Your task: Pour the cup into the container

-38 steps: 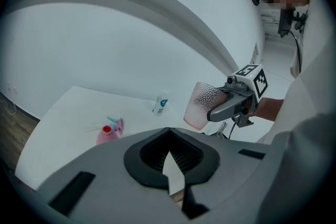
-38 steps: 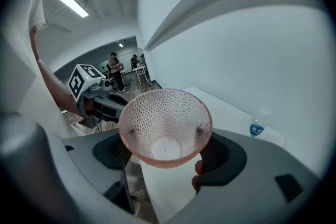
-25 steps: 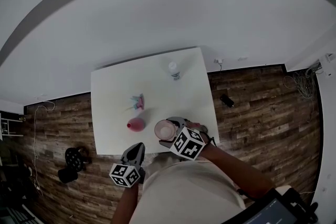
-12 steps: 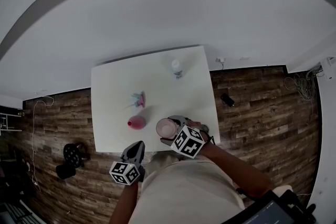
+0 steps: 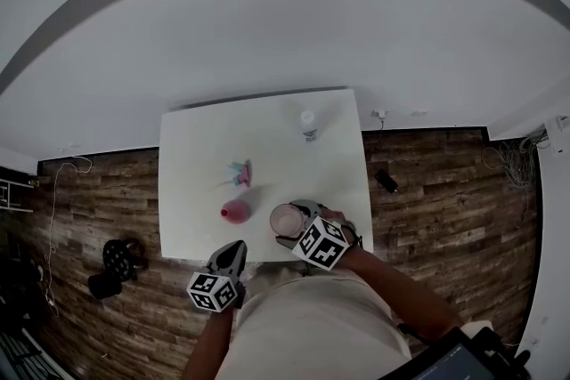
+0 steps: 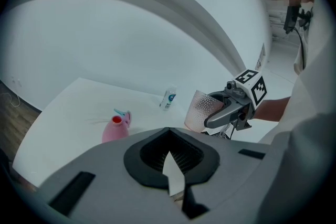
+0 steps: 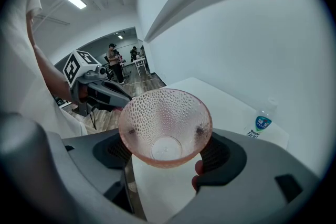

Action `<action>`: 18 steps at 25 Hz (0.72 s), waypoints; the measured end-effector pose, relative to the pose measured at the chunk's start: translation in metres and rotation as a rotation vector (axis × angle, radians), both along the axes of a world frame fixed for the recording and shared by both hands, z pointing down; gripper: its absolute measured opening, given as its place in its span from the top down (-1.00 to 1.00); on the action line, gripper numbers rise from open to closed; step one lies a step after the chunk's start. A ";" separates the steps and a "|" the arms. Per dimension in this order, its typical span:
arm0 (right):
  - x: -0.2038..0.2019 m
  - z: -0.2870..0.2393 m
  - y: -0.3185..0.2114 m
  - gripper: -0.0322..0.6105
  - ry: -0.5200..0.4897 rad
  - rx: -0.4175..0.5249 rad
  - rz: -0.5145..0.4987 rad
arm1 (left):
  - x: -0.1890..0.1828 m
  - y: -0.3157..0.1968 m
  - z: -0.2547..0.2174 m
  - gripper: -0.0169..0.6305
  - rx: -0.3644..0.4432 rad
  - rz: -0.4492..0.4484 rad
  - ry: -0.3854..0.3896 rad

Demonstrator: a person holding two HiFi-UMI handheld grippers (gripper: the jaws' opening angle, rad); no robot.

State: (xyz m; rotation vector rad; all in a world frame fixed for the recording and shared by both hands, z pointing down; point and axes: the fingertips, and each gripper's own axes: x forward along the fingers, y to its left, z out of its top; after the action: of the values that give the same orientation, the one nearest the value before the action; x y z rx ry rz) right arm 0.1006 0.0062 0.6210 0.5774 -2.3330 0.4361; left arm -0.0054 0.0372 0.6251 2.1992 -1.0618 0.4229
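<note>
Pink dimpled translucent cup (image 7: 165, 126) is clamped between the right gripper's (image 6: 214, 114) jaws, just right of the pink rounded container (image 5: 235, 211). On the person's side of that container, the left gripper (image 6: 172, 180) is clenched on nothing.

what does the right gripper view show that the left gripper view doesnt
Only the right gripper view looks down into the pink cup, showing its bare bottom, the right gripper shut on it, and the room behind. Only the left gripper view shows the left gripper shut on nothing and the pink container standing openly on the table. Both show the cup, the water bottle and the white table.
</note>
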 end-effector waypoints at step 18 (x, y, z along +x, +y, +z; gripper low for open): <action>-0.005 0.022 0.000 -0.26 0.010 -0.014 0.005 | -0.020 -0.004 0.015 0.92 -0.055 -0.078 0.016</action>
State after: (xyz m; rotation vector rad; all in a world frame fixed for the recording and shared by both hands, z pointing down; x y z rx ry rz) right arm 0.0961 0.0062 0.6428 0.5776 -2.3178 0.4513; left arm -0.0250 0.0329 0.6405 2.1019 -1.1104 0.3949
